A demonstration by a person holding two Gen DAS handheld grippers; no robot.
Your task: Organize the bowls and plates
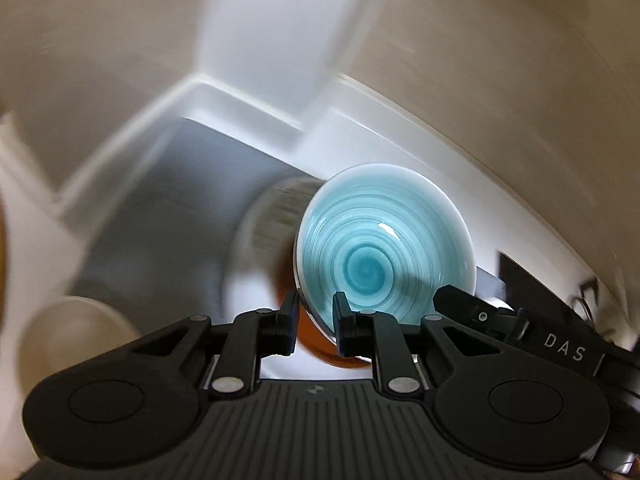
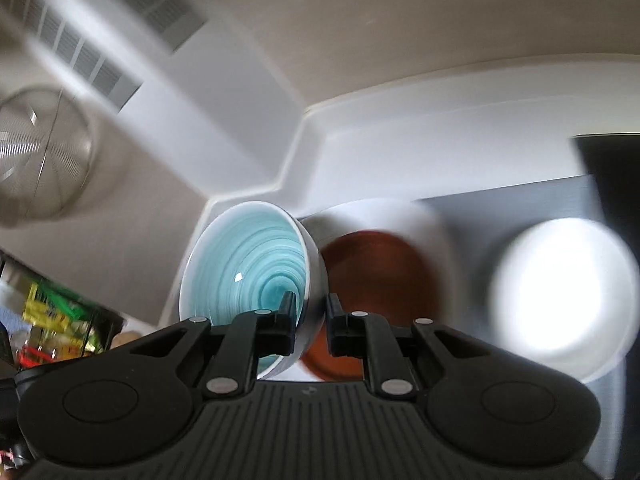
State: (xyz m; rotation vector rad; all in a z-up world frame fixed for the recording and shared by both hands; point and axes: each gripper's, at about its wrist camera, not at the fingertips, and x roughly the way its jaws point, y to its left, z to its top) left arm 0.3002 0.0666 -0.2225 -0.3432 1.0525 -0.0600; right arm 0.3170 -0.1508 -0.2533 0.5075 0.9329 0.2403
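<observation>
A turquoise-swirled bowl (image 1: 384,248) with a pale rim is held tilted in the air by both grippers. My left gripper (image 1: 316,322) is shut on its rim, one finger inside and one outside. My right gripper (image 2: 308,320) is shut on the opposite rim of the same bowl (image 2: 248,264); its black body (image 1: 532,332) shows at the right of the left wrist view. Below lies a brown plate (image 2: 376,276) on a white plate (image 2: 420,220). A white bowl (image 2: 560,296) sits to the right, blurred.
The dishes rest on a dark grey surface (image 1: 168,216) edged by a white counter (image 1: 224,96). A beige bowl (image 1: 76,340) sits at lower left. A metal strainer (image 2: 40,156) and a vent (image 2: 92,44) are on the wall at left.
</observation>
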